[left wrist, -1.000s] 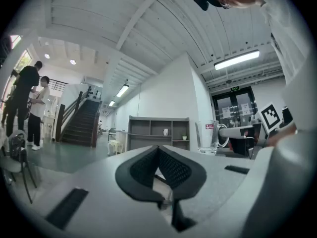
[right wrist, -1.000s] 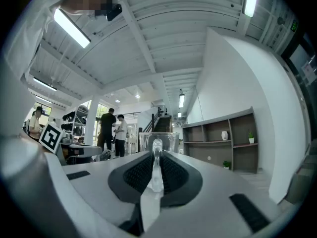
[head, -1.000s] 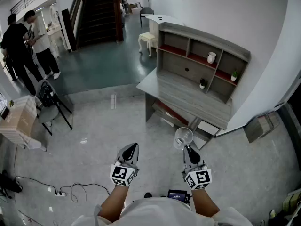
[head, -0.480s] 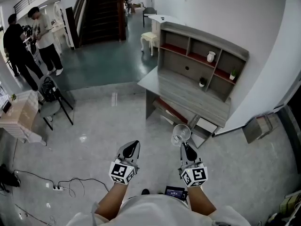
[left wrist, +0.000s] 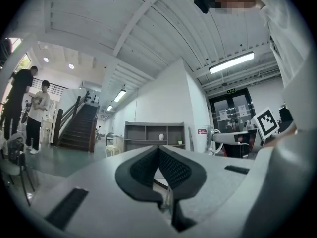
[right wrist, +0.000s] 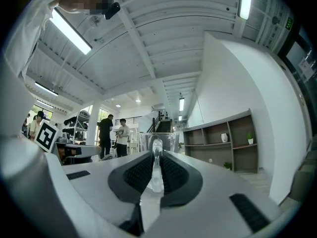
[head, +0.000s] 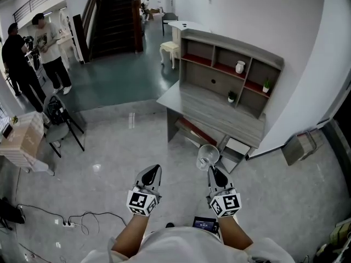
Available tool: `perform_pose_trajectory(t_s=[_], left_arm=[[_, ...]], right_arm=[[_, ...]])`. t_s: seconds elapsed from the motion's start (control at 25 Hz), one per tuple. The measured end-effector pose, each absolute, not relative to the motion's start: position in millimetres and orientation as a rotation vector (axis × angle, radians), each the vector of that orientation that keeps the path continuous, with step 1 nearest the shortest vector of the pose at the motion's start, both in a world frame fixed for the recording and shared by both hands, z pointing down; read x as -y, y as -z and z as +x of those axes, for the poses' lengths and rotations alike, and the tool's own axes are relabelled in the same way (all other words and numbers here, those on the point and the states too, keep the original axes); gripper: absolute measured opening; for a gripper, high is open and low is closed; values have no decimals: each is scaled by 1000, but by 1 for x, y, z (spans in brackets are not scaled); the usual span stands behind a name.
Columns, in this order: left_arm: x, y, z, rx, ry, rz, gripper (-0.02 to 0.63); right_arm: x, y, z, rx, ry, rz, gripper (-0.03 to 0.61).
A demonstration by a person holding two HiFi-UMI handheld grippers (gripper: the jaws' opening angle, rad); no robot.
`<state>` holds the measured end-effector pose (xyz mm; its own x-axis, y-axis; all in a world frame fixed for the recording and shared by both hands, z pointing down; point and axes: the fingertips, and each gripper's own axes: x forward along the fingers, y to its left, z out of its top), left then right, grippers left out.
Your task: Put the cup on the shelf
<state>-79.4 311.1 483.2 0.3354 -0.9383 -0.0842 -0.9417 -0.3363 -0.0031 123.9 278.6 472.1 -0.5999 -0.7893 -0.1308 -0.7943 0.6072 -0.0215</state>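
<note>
A clear glass cup [head: 208, 156] hangs in the air, its handle [right wrist: 156, 165] pinched between the pads of my right gripper [head: 217, 173], which is shut on it. The cup's bowl [right wrist: 157, 140] rises just beyond the jaws in the right gripper view. My left gripper [head: 151, 175] is shut with nothing in it, level with the right one over the floor. The grey shelf unit [head: 236, 64] with red-lined compartments stands on a desk [head: 211, 111] ahead and to the right, well beyond both grippers. It also shows far off in both gripper views [left wrist: 153, 134] [right wrist: 220, 140].
A white vase [head: 239, 67] and two small potted plants [head: 266, 85] sit on the shelf. Two people [head: 27, 48] stand at the far left by a staircase [head: 115, 15]. A black chair [head: 57, 119], a cardboard box [head: 22, 138] and floor cables [head: 82, 221] lie left.
The view has shifted a little: the desk and shelf sit slightly further left and up. Both grippers keep their places, the cup still held in the right one.
</note>
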Motion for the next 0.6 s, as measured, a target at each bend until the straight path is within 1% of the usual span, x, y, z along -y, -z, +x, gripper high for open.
perform_pose_trajectory(t_s=[0.6], left_arm=[[-297,-484,-46,-1738,-94,-2557,6]], right_arm=[[-273,-468,158,-2668,-77,-1374,49]])
